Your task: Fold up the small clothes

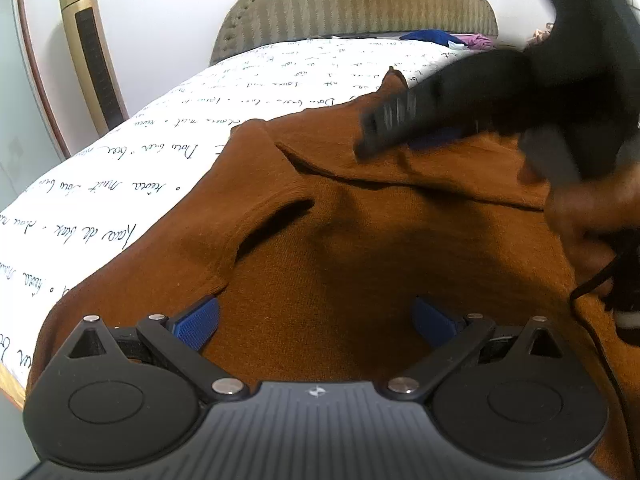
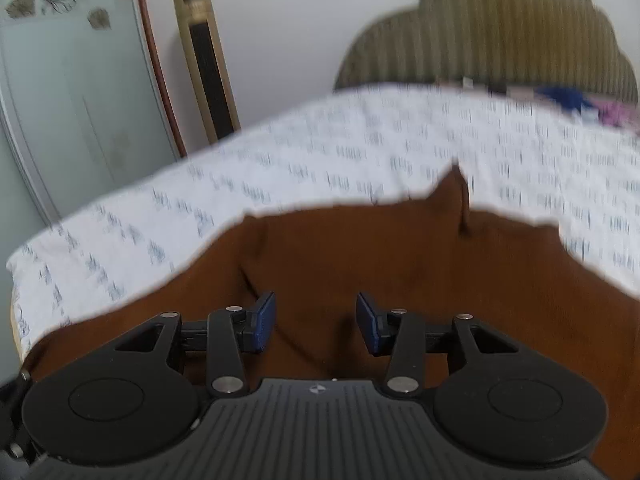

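Observation:
A brown knit garment (image 1: 360, 240) lies spread on the bed with a fold across its far part and a slit-like crease at the left. My left gripper (image 1: 316, 320) hovers low over its near part, blue pads wide apart and nothing between them. My right gripper (image 1: 404, 130) shows blurred at the upper right, over the garment's far fold, with a hand (image 1: 592, 208) behind it. In the right wrist view, the right gripper (image 2: 316, 320) is open above the brown garment (image 2: 400, 264), its pads clear of the cloth. A small peak of fabric (image 2: 456, 188) stands up at the far edge.
The bed sheet (image 1: 160, 152) is white with handwriting print. An olive striped headboard (image 1: 352, 4) stands at the far end, with blue and purple clothes (image 1: 440, 38) beside it. A gold tower appliance (image 1: 92, 52) stands by the wall at left, and the bed's edge (image 1: 8, 384) is near left.

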`<state>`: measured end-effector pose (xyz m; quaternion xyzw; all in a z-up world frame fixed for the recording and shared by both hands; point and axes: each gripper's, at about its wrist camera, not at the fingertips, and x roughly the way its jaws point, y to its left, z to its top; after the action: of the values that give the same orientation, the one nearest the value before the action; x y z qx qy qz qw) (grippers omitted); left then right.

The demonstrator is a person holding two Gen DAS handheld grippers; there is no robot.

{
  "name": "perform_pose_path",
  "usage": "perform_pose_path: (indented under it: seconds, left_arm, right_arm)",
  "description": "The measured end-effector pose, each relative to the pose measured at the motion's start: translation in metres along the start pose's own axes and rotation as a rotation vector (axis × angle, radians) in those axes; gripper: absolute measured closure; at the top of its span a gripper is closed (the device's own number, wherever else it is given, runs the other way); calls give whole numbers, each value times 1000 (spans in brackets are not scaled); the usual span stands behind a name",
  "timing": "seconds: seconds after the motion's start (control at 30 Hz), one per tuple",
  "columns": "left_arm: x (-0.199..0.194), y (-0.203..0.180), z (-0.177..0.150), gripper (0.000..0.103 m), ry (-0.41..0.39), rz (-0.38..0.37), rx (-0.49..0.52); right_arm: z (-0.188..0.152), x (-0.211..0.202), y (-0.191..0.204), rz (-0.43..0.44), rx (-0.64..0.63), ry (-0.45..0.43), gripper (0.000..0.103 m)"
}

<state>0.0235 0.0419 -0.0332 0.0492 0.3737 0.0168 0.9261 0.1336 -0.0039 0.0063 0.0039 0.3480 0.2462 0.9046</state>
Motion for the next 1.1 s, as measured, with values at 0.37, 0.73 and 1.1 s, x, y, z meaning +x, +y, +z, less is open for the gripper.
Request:
perform_pose_path:
  seconds: [0.37, 0.73, 1.1]
  left_arm:
    - [-20, 28, 8, 0, -21, 14, -24]
    - [-61, 113, -4, 0, -85, 174, 23]
    - [-34, 159, -25, 62, 75, 116, -30]
  right_arm:
    - [-23, -1, 5, -97, -30, 24, 45]
    - [-40, -38, 20, -73, -57, -62, 28]
    - [-51, -50, 34, -48, -69, -77, 18]
